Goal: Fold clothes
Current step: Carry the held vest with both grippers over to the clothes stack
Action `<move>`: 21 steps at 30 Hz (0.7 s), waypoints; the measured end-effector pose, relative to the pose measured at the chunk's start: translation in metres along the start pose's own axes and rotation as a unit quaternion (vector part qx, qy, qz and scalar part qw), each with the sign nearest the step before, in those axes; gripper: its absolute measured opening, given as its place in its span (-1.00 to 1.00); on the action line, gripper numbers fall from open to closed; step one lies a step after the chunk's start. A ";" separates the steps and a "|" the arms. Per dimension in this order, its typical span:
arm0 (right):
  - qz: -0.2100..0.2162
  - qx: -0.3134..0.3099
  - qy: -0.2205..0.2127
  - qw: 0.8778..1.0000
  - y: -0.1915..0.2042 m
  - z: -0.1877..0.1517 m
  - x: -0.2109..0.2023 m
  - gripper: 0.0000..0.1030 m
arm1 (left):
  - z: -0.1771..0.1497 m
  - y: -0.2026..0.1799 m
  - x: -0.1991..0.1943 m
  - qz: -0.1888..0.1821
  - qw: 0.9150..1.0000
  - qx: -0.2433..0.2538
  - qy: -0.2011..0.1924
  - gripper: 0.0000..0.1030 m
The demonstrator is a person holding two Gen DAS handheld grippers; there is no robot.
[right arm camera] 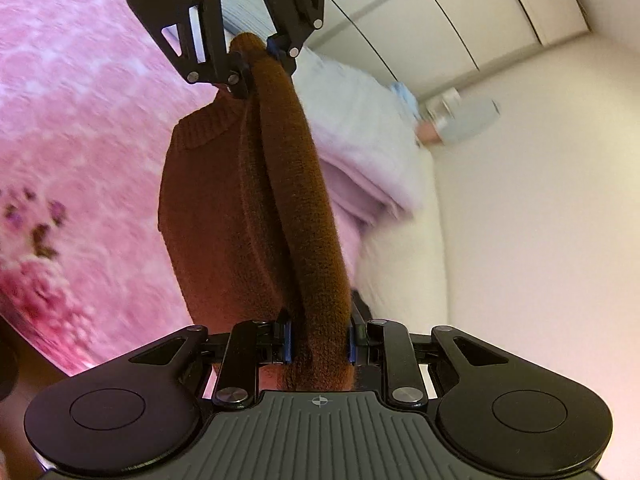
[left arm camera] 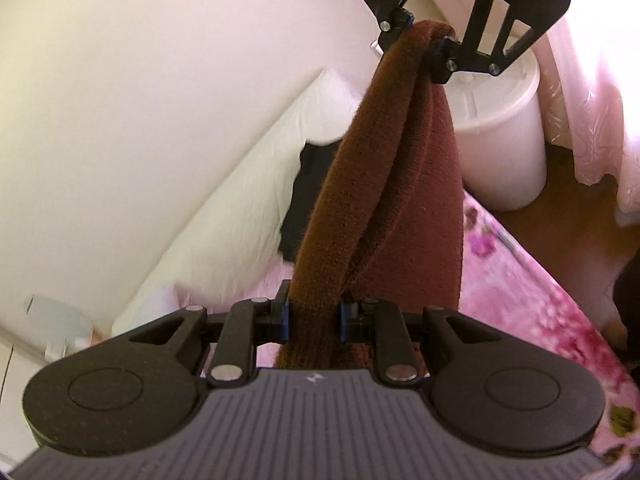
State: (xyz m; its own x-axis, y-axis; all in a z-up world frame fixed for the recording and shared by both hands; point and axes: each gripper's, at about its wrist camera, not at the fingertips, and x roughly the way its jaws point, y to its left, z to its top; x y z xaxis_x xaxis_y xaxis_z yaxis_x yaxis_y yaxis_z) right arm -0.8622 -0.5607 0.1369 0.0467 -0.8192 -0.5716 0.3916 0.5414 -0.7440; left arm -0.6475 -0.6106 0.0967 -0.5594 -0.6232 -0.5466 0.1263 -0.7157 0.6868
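A brown knit sweater [left arm camera: 376, 184] hangs stretched between my two grippers above the bed. My left gripper [left arm camera: 314, 316] is shut on one end of it. My right gripper [left arm camera: 424, 40] shows at the top of the left wrist view, shut on the other end. In the right wrist view the sweater [right arm camera: 248, 208] runs from my right gripper [right arm camera: 320, 340] up to my left gripper [right arm camera: 256, 56], with its body hanging to the left. Both grippers face each other.
A pink floral bedspread [left arm camera: 532, 308] lies below. A white pillow [left arm camera: 240, 208] and a dark garment [left arm camera: 308, 196] lie by the wall. A white bucket [left arm camera: 504, 136] stands on the wooden floor. Folded pale laundry [right arm camera: 360, 144] lies on the bed.
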 end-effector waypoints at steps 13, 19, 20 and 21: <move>-0.078 -0.005 -0.026 0.997 -0.198 -0.109 0.148 -0.56 | 0.133 0.146 0.223 0.085 0.996 0.001 -0.003 -0.63; -0.077 -0.010 -0.052 0.996 -0.228 -0.163 0.236 -0.54 | 0.137 0.142 0.339 0.079 0.996 -0.017 0.037 -0.64; -0.057 -0.006 -0.049 0.997 -0.218 -0.175 0.253 -0.54 | 0.128 0.126 0.361 0.057 0.996 -0.028 0.054 -0.64; -0.035 -0.003 -0.042 0.998 -0.204 -0.186 0.270 -0.53 | 0.117 0.106 0.382 0.034 0.996 -0.033 0.073 -0.64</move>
State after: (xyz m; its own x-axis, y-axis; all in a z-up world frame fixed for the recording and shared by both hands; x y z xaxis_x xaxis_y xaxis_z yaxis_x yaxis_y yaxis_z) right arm -1.1006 -0.8575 0.0702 0.0967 -0.8679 -0.4872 0.3909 0.4832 -0.7834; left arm -0.9436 -0.8874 0.0169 -0.4232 -0.7068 -0.5669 0.2157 -0.6863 0.6946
